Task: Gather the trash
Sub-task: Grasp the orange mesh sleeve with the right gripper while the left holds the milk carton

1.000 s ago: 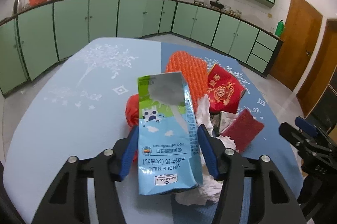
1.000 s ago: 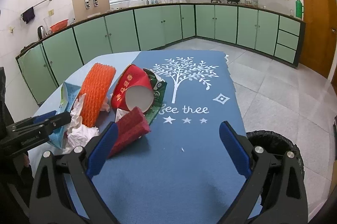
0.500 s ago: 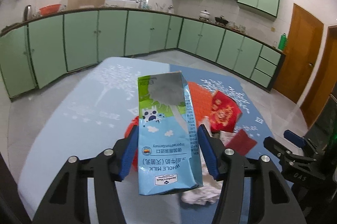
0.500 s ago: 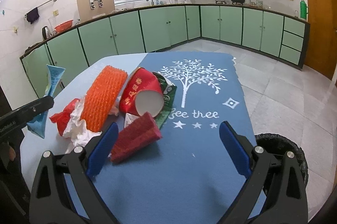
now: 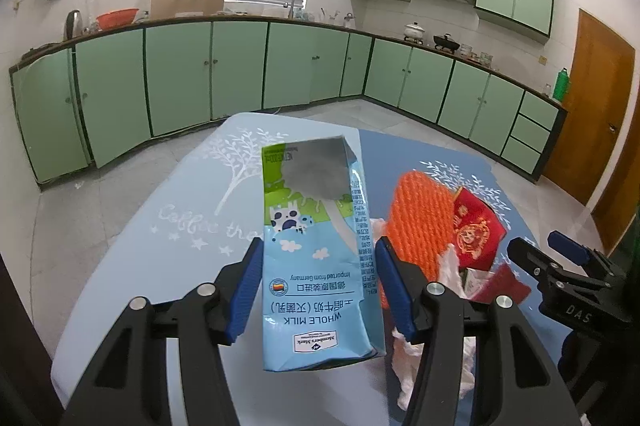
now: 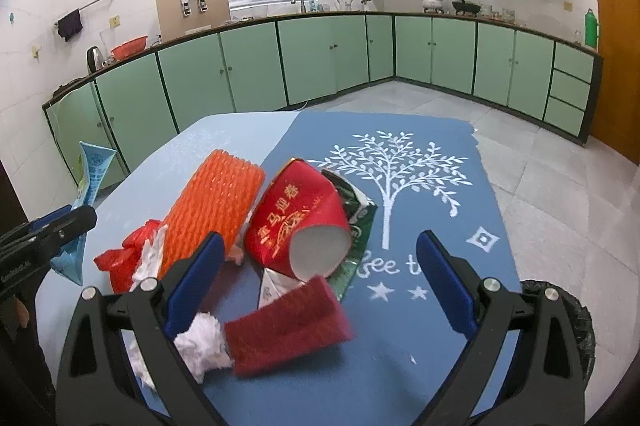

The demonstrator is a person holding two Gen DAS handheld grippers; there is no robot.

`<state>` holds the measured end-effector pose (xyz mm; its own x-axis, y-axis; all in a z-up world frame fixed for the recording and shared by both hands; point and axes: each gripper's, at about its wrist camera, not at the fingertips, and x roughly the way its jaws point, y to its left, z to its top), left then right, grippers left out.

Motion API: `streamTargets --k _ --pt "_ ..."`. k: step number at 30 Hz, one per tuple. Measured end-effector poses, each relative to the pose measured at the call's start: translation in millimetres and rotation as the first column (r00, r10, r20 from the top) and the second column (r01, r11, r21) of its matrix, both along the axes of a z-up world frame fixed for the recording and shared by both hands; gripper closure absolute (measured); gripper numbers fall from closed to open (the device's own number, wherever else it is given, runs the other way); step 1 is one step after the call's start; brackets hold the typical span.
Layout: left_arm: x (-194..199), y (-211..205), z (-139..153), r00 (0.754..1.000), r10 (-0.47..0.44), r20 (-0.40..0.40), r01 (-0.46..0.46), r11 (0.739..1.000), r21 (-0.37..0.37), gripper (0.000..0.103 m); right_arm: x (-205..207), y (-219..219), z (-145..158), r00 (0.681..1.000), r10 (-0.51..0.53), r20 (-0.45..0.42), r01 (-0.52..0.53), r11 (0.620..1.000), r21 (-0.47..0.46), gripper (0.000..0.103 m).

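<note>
One milk carton [image 5: 316,250], one orange foam net [image 6: 214,209], one red paper cup [image 6: 298,222], two grippers.

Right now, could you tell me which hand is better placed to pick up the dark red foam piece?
The right. Its open gripper faces the foam piece, while the left gripper already holds the milk carton.

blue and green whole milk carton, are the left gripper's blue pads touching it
Touching. The left wrist view shows both blue pads of the left gripper pressed flush against the sides of the blue and green whole milk carton, held clear of the table.
</note>
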<state>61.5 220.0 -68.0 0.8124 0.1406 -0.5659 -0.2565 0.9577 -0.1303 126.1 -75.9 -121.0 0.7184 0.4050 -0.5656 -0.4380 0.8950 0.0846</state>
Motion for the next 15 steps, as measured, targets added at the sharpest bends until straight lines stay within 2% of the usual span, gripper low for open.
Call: streamTargets --k 9,12,15 --pt "-11.0 22.3 -14.3 0.998 0.044 -0.049 -0.044 0.999 0.012 0.047 -8.1 24.9 1.4 0.999 0.050 -0.004 -0.050 0.999 0.008 0.010" --pt "-14.5 28.5 -14.5 0.996 0.069 -0.055 -0.068 0.997 0.025 0.047 -11.5 43.4 3.9 0.995 0.096 -0.007 -0.096 0.995 0.009 0.021" --pt "-17.0 36.4 -13.2 0.995 0.083 -0.052 -0.081 0.996 0.039 0.047 -11.3 61.1 2.4 0.992 0.122 -0.018 -0.122 0.993 0.003 0.023"
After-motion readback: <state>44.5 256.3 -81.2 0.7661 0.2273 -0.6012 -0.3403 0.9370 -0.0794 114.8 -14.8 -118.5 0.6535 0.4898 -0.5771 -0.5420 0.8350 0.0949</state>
